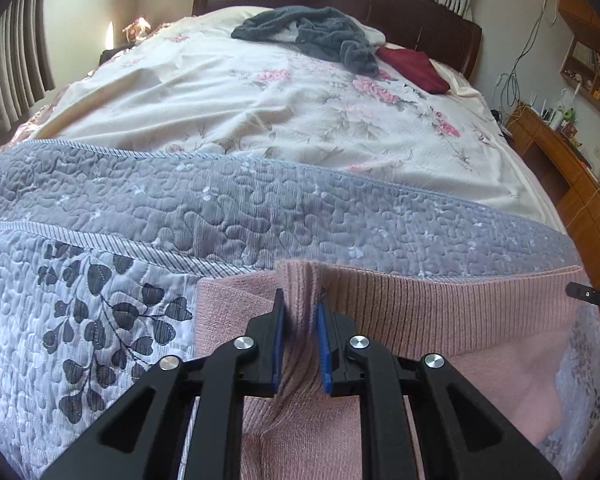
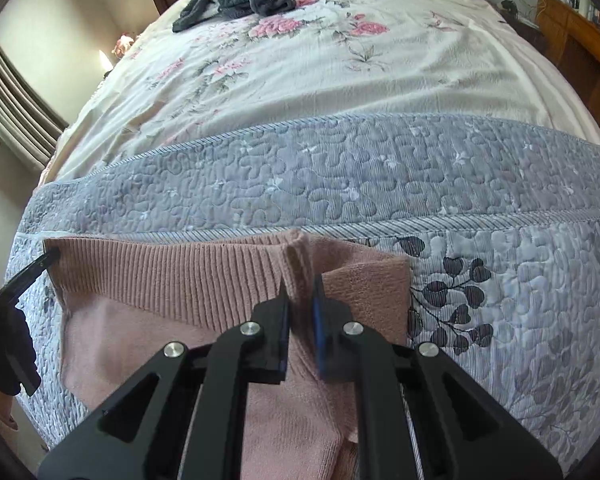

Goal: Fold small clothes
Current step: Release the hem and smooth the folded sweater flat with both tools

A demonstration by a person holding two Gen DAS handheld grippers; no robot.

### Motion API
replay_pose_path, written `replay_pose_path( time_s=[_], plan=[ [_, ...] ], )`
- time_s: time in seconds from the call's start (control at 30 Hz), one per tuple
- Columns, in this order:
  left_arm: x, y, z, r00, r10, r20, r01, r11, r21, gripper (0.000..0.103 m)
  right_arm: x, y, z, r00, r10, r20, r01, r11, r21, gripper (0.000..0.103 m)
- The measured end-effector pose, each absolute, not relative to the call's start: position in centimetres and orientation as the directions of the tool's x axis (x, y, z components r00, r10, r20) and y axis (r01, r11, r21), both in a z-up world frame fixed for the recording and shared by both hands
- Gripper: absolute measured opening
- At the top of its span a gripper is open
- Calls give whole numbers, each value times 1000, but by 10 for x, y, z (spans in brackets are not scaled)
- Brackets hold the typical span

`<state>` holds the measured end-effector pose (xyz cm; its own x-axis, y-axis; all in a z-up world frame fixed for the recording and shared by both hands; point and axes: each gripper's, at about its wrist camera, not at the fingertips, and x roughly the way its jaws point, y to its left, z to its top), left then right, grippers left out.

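A pink knit garment (image 1: 440, 320) with a ribbed band lies on the blue-grey quilt (image 1: 220, 208) at the near end of the bed. My left gripper (image 1: 300, 300) is shut on a pinched-up fold of its ribbed edge near the left end. In the right wrist view the same pink garment (image 2: 172, 280) spreads to the left, and my right gripper (image 2: 300, 284) is shut on a raised fold of the edge near its right end. The left gripper's tip shows at the far left edge there, held by a gloved hand (image 2: 8, 360).
A grey fleece garment (image 1: 320, 36) and a dark red cloth (image 1: 416, 68) lie near the headboard on the floral sheet (image 1: 260, 112). A wooden desk (image 1: 560, 160) with cables and small items stands right of the bed. Curtains (image 1: 16, 68) hang at the left.
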<state>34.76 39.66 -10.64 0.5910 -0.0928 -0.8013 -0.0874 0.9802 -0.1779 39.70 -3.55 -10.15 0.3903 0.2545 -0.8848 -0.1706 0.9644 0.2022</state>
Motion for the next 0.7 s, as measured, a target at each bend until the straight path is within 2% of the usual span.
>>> replay_pose_path(
  time_s=[0.13, 0.4, 0.43, 0.53, 0.7],
  plan=[
    [361, 400, -128, 559, -69, -826, -122, 979, -164, 16, 412, -40, -132, 360, 234, -903, -125, 971, 202, 9],
    [358, 424, -141, 528, -19, -849, -198, 969, -145, 30, 416, -45, -150, 349, 198, -916, -101, 980, 173, 15],
    [353, 427, -137, 536, -10, -844, -210, 967, -145, 31, 412, -47, -146, 353, 206, -913, -100, 978, 182, 17],
    [330, 428, -120, 569, -1, -822, -209, 967, -146, 33, 389, -58, -129, 365, 236, -900, -95, 972, 217, 30],
    [283, 402, -100, 572, -32, -820, -125, 984, -126, 43, 326, -71, -115, 316, 318, -894, -147, 947, 285, 42]
  ],
)
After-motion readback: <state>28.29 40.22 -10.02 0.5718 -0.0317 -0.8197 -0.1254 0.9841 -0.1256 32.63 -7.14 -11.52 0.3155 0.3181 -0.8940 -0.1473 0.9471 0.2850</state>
